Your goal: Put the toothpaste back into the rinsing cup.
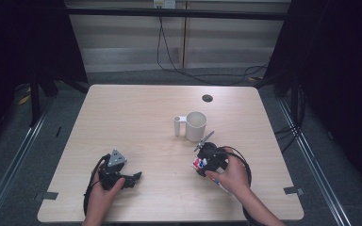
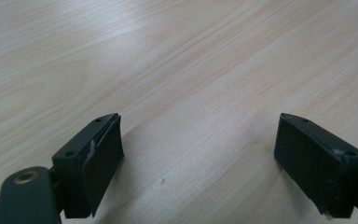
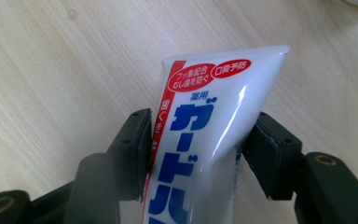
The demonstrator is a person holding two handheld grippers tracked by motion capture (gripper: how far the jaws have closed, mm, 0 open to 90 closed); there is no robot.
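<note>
The left gripper [image 1: 134, 178] rests low at the near left, jaws spread wide with nothing between them, the left hand [image 1: 104, 190] behind it. The right gripper [image 1: 201, 165], at the near right, has both pads pressed against what it grips, the right hand [image 1: 233, 176] wrapped around its body.

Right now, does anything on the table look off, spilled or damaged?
Nothing stands out. The white cup stands upright on the table, and the toothpaste tube sits intact between the right gripper pads.
</note>
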